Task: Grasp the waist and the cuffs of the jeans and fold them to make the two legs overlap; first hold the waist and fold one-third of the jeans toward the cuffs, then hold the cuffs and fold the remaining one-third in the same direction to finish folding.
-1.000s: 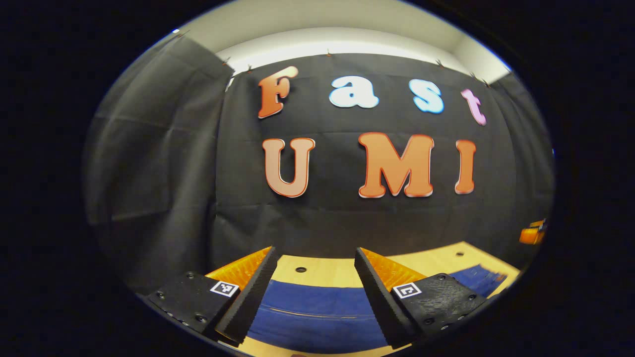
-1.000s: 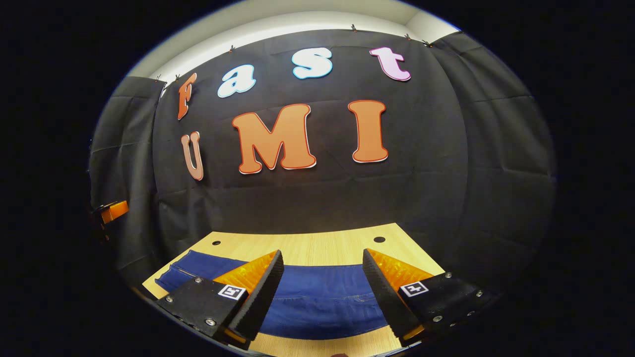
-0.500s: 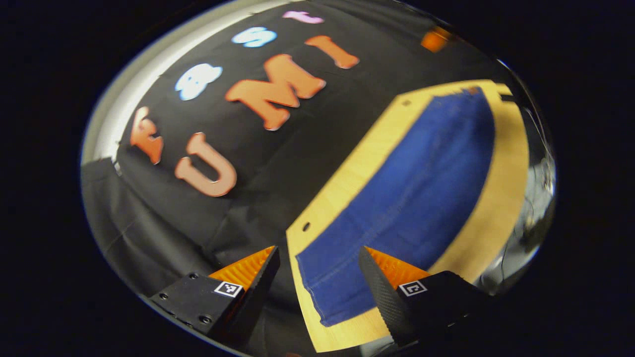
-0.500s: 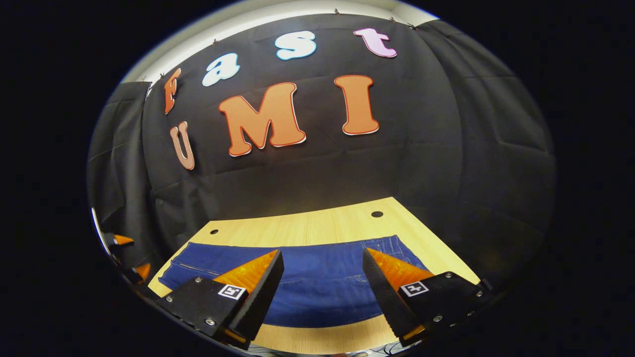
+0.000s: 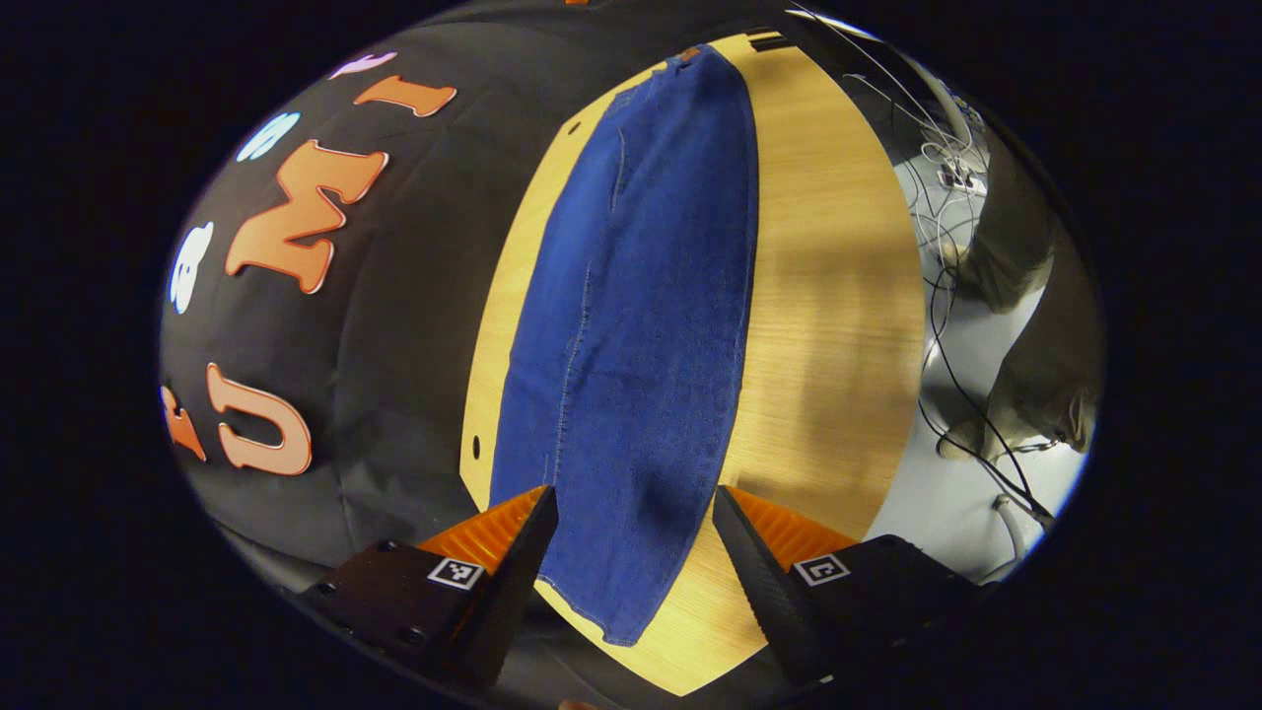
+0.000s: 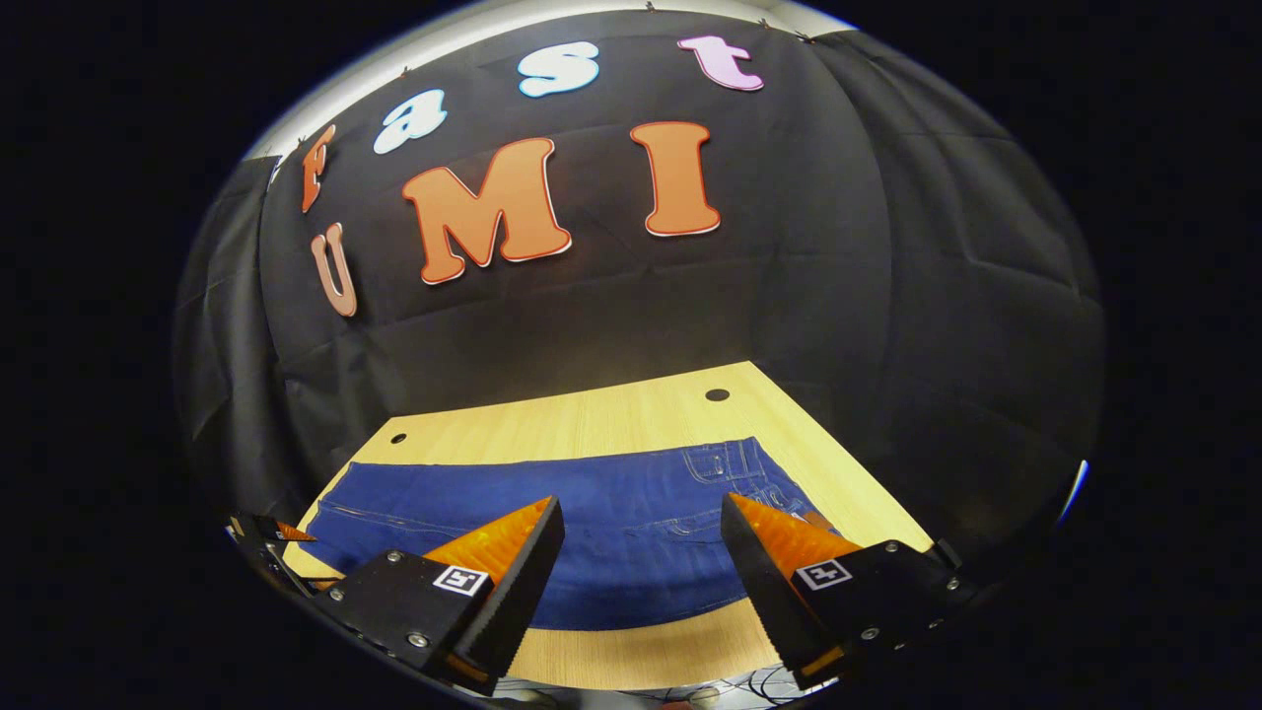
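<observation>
The table (image 5: 838,296) is the landmark. On it the jeans (image 5: 631,325) lie flat and stretched along its length, nearer to the wall side than to the open side. In the right gripper view the jeans (image 6: 592,513) show pockets near the table's right end. Beside the table's open edge, cables (image 5: 946,325) lie on the floor. The left gripper (image 5: 631,552) hangs above the cuff end with jaws wide apart, holding nothing. The right gripper (image 6: 641,562) is above the table's near edge, also wide and empty.
</observation>
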Demonstrator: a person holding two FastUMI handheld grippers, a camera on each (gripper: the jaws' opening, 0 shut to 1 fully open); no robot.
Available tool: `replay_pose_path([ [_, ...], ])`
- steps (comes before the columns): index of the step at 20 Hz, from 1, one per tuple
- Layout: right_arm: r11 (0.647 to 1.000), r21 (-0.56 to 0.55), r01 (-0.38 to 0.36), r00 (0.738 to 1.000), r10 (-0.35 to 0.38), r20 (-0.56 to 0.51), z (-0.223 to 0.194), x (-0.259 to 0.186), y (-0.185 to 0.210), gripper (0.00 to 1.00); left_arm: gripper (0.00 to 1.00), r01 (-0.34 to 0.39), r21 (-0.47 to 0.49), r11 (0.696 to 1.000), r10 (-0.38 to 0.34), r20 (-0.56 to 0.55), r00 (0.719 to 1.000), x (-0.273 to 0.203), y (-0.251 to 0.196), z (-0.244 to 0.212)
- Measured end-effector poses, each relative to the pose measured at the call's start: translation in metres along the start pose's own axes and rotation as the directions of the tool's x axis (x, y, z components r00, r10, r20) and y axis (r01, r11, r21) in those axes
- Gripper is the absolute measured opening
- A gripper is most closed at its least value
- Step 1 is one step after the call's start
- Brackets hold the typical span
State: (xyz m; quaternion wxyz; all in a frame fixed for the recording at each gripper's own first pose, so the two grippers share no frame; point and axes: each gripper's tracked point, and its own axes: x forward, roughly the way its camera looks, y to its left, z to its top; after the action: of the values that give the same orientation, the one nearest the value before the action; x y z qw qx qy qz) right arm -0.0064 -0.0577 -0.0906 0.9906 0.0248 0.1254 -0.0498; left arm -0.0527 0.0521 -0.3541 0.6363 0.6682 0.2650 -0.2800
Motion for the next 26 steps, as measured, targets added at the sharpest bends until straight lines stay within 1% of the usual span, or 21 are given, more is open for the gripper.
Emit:
replay_pose_path([
  [2,1.0,0.006,0.012,1.0,-0.012,-0.013,-0.004,0.002,-0.006,0.97,0.98,0.038,0.003,0.999,-0.038,-0.02,0.999,0.011,-0.004,-0.005],
  [6,1.0,0.015,0.026,0.999,-0.025,-0.029,-0.006,0.004,-0.012,0.98,0.98,0.08,0.051,0.996,-0.078,-0.043,0.996,0.028,-0.015,-0.008],
  [8,0.999,0.016,0.031,0.999,-0.03,-0.032,-0.006,0.006,-0.014,0.97,0.99,0.072,0.095,0.993,-0.069,-0.041,0.997,0.03,-0.015,-0.006],
  [9,0.999,0.017,0.031,0.999,-0.031,-0.031,-0.004,0.007,-0.013,0.98,0.96,0.075,0.089,0.993,-0.072,-0.041,0.997,0.031,-0.016,-0.007],
  [10,0.999,0.019,0.031,0.999,-0.031,-0.031,-0.004,0.009,-0.013,0.97,0.94,0.069,0.082,0.994,-0.066,-0.039,0.997,0.035,-0.013,-0.009],
  [13,0.999,0.035,0.027,0.999,-0.025,-0.041,-0.003,0.015,-0.009,0.98,0.93,0.042,0.073,0.996,-0.038,-0.05,0.998,0.043,-0.004,-0.01],
  [17,0.999,0.033,0.015,0.999,-0.014,-0.035,0.005,0.02,-0.001,0.98,0.91,0.033,0.079,0.996,-0.028,-0.064,0.998,0.056,0.007,-0.01],
  [18,1.0,0.025,0.017,0.999,-0.016,-0.034,0.007,0.021,-0.002,1.0,0.91,0.036,0.077,0.996,-0.03,-0.078,0.997,0.059,0.012,-0.017],
  [19,1.0,0.016,0.019,0.999,-0.019,-0.035,0.007,0.021,-0.002,0.98,0.92,0.037,0.07,0.997,-0.03,-0.096,0.995,0.063,0.017,-0.023],
  [21,1.0,0.004,0.03,0.999,-0.03,-0.034,0.008,0.02,-0.006,0.98,0.92,0.015,0.053,0.998,-0.009,-0.125,0.992,0.07,0.027,-0.038],
  [22,0.999,0.005,0.036,0.999,-0.036,-0.036,0.007,0.02,-0.007,0.98,0.91,-0.005,0.061,0.998,0.013,-0.129,0.991,0.077,0.035,-0.042],
  [24,0.999,0.024,0.041,0.998,-0.04,-0.057,0.002,0.02,-0.008,0.98,0.91,-0.045,0.126,0.991,0.062,-0.135,0.989,0.088,0.051,-0.045],
  [25,0.999,0.034,0.041,0.997,-0.038,-0.064,0.0,0.021,-0.008,0.97,0.91,-0.062,0.143,0.988,0.08,-0.129,0.988,0.094,0.058,-0.044],
  [26,0.998,0.036,0.043,0.997,-0.04,-0.062,0.0,0.022,-0.007,0.97,0.9,-0.062,0.138,0.989,0.081,-0.133,0.988,0.102,0.06,-0.043],
])
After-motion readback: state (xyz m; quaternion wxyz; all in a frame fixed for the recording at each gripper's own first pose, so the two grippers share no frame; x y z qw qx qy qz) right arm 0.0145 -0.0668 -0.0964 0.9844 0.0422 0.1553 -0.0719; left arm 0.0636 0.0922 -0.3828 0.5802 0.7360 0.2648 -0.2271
